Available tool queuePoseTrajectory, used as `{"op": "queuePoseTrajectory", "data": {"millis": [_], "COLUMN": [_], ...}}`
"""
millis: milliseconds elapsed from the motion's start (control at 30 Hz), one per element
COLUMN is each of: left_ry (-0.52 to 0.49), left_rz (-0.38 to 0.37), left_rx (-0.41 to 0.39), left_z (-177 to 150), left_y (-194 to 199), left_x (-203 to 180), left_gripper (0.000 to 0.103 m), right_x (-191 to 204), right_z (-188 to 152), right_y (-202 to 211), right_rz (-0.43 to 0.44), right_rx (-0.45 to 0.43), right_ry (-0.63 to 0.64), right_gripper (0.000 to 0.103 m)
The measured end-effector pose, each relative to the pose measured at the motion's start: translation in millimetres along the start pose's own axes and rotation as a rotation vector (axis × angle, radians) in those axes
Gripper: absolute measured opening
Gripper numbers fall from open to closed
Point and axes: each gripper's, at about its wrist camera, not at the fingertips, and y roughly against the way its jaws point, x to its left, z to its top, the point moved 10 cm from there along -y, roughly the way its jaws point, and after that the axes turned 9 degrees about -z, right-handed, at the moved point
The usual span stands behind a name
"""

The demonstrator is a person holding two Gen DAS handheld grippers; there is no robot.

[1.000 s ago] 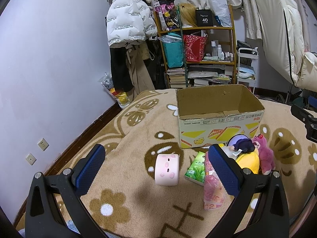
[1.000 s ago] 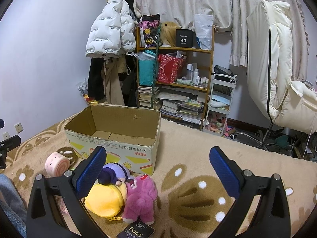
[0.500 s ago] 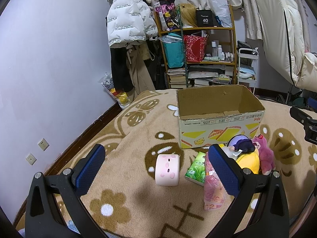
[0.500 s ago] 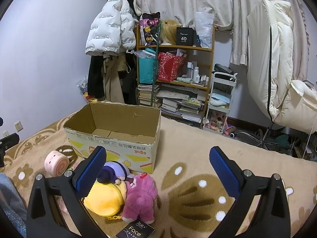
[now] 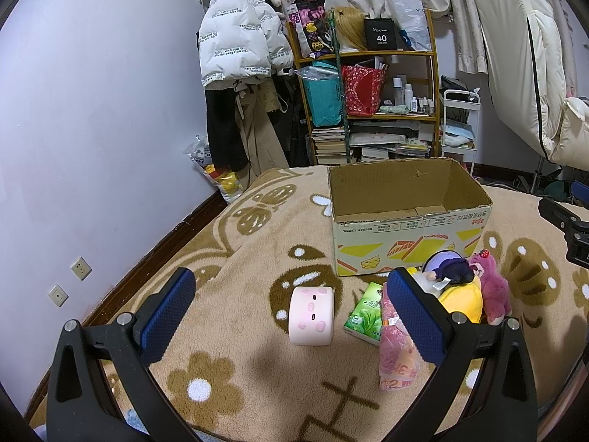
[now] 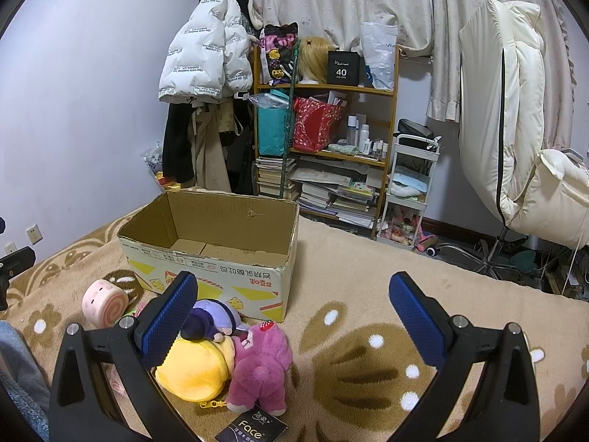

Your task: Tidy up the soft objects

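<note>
- Landmark: open cardboard box point(image 5: 408, 217), nothing visible inside, upright on the blanket point(image 5: 235, 258).
- Left gripper point(image 5: 291, 316): jaws spread wide, nothing held, hovering above the blanket on the near side of the box.
- Right gripper point(image 6: 294, 322): also wide open and empty, aimed past the box's right front corner.
- Pink roll plush point(image 5: 311, 315): in front of the box's left front corner, dead centre between the left pads, lying on its side with long axis pointing roughly toward the box. Judged the easiest first pick, left hand clearly nearer.
- Green tissue pack point(image 5: 366, 313) and pink crinkly packet point(image 5: 395, 353): in front of the box, just right of the roll, partly behind the left gripper's right finger.
- Plush pile at the box's right front corner: yellow plush point(image 6: 195, 368), purple-haired doll point(image 6: 211, 322) on top of it, magenta bear point(image 6: 261, 364) touching on the right. Sits by the right gripper's left pad, off its centreline; needs a shift left to straddle.
- Right wrist view only: spiral end face of the roll point(image 6: 105, 302), box floor, dark "Face" packet point(image 6: 252, 429) just before the bear.
- Left wrist view only: tissue pack and pink packet in full; in the right view mostly hidden behind the finger.
</note>
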Motion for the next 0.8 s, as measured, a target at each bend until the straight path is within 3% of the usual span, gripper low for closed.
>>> {"op": "queuePoseTrajectory", "data": {"millis": [800], "left_ry": [-0.002], "left_rz": [0.002], "left_rx": [0.002], "left_z": [-1.6], "left_y": [-0.7], "left_x": [3.0], "left_gripper": [0.103], "right_x": [0.1], "right_z": [0.3], "right_y": [0.2], "right_rz": [-0.001], "right_rx": [0.003], "right_ry": [0.002], "right_gripper": [0.103]}}
